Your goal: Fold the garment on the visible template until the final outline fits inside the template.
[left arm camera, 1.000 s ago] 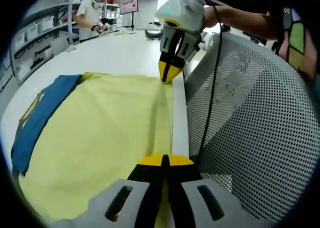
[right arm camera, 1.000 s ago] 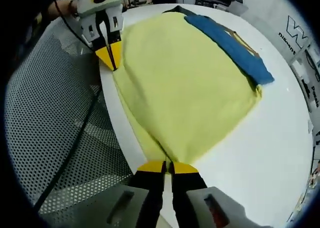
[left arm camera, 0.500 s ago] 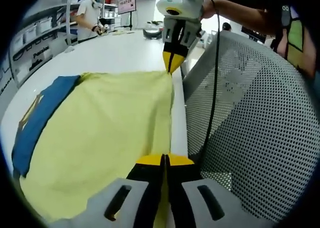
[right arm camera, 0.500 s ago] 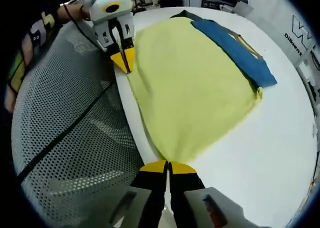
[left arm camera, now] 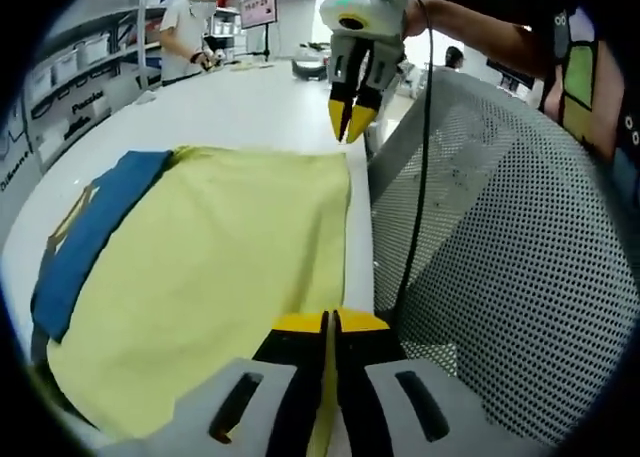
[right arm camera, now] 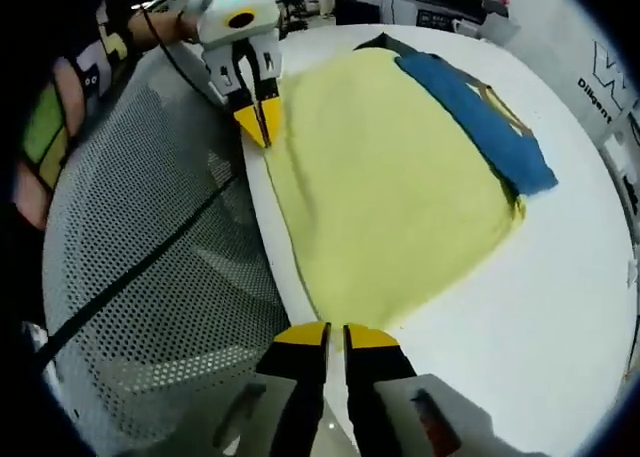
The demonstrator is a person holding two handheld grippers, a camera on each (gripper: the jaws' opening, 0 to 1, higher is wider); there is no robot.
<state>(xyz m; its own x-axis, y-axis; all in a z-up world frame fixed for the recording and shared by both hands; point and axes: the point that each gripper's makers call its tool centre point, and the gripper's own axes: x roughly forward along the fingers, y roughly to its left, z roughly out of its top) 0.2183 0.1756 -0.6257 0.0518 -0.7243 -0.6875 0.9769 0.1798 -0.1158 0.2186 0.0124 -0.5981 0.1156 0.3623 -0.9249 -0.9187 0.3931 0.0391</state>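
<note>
Yellow garment flat on white table, blue template beneath

The yellow garment looks like soft matt cloth, same for the blue piece. Table is smooth, slightly glossy white. Chair back is perforated mesh.

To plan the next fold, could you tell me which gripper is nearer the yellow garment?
Left. The left gripper pinches the yellow garment at its edge; the right gripper hovers open just off a corner.
</note>
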